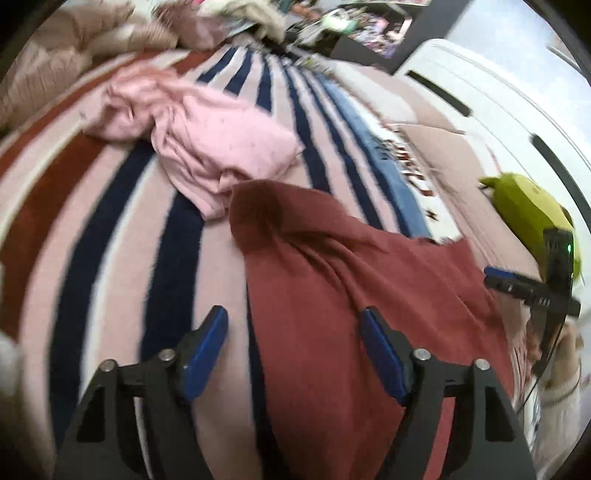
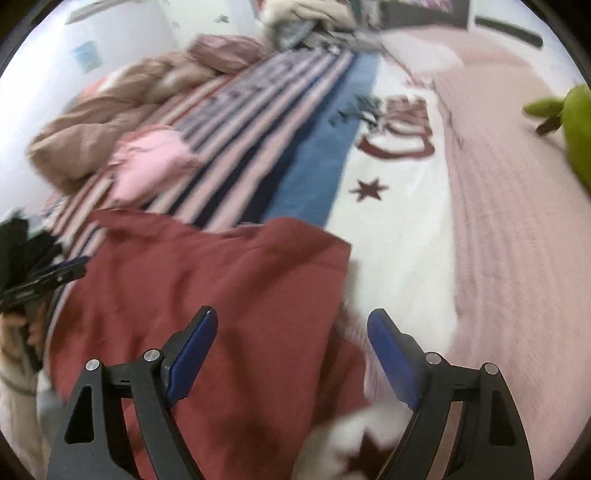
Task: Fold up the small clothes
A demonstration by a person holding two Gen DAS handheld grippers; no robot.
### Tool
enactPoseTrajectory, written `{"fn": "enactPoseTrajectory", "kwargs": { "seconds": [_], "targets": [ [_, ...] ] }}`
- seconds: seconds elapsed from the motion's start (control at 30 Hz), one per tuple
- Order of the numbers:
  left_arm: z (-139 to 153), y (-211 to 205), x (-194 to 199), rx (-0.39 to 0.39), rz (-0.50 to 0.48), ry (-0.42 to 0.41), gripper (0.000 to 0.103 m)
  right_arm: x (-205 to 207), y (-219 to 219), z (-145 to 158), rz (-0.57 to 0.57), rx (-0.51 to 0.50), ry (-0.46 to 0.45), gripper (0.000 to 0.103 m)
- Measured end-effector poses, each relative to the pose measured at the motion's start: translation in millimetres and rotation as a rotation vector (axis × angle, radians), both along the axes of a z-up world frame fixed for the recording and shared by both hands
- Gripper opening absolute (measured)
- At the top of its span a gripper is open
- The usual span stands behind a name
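Note:
A dark red garment (image 1: 351,280) lies rumpled on the striped blanket (image 1: 110,229), spread below both grippers; it also shows in the right wrist view (image 2: 207,280). My left gripper (image 1: 295,325) is open and empty, hovering over the garment's left edge. My right gripper (image 2: 291,328) is open and empty over the garment's right edge; its fingers show at the right of the left wrist view (image 1: 517,284). A crumpled pink garment (image 1: 207,136) lies farther back on the blanket, also in the right wrist view (image 2: 147,162).
A green plush toy (image 1: 528,206) sits at the right on the pink bedding (image 2: 517,229). A brown quilt (image 2: 110,122) is bunched at the far left. More clothes (image 2: 310,18) are piled at the far end. A white cabinet (image 1: 498,88) stands beside the bed.

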State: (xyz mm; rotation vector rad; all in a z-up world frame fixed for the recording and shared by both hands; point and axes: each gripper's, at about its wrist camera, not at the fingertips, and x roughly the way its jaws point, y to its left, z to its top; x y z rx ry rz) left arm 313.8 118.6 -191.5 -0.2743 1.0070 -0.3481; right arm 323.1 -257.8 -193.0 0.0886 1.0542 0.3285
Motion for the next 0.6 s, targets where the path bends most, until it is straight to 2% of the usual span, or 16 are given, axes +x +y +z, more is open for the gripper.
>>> {"fn": "enactPoseTrajectory", "kwargs": {
  "seconds": [0.03,0.07,0.1,0.13,0.17,0.23,0.33,0.43,0.47,0.5,0.53,0.57,0.6],
  "targets": [
    [-4.8,-1.6,6.7,-0.001,0.006,0.012,0.053,8.8,-0.1,-8.7,-0.018,0.012,0.002,0.067],
    [-8.1,-2.4,11.2,0.002,0.015,0.013,0.039,14.0,-0.8,-11.4,-0.027,0.024,0.001,0.039],
    [-9.9,-1.4,14.3,0.007,0.028,0.006,0.017,17.5,-4.8,-14.4,-0.056,0.036,-0.007,0.009],
    [-10.4,0.3,16.2,0.008,0.039,0.003,0.004,18.9,-9.8,-14.8,-0.089,0.042,-0.024,0.005],
    [-9.7,2.8,17.7,0.022,0.064,0.001,0.001,18.8,-15.8,-13.4,-0.125,0.046,-0.056,0.002],
    [-7.3,11.2,16.2,0.081,0.143,-0.015,0.000,19.4,-25.6,-11.0,-0.173,0.010,-0.091,0.001],
    [-9.8,17.8,19.1,0.067,0.152,0.006,0.001,22.9,-37.1,-15.5,-0.197,-0.006,-0.056,0.000],
    [-7.9,13.8,15.4,0.121,0.148,0.000,0.007,14.8,-43.6,-13.2,-0.153,0.100,-0.037,0.003],
    [-5.6,14.4,12.3,0.130,0.153,0.000,0.014,8.7,-44.0,-10.7,-0.141,0.130,-0.036,0.007],
    [-3.0,15.5,9.1,0.130,0.152,-0.001,0.027,0.8,-44.0,-9.2,-0.131,0.154,-0.037,0.023],
    [1.8,18.1,1.0,0.116,0.143,-0.011,0.033,-9.3,-44.2,-5.2,-0.118,0.173,-0.042,0.032],
    [7.1,19.3,-8.0,0.105,0.128,-0.024,0.042,-16.5,-43.0,-3.0,-0.105,0.179,-0.050,0.045],
    [13.5,19.9,-20.5,0.097,0.108,-0.042,0.051,-26.3,-41.0,1.1,-0.087,0.178,-0.061,0.046]
  ]
}}
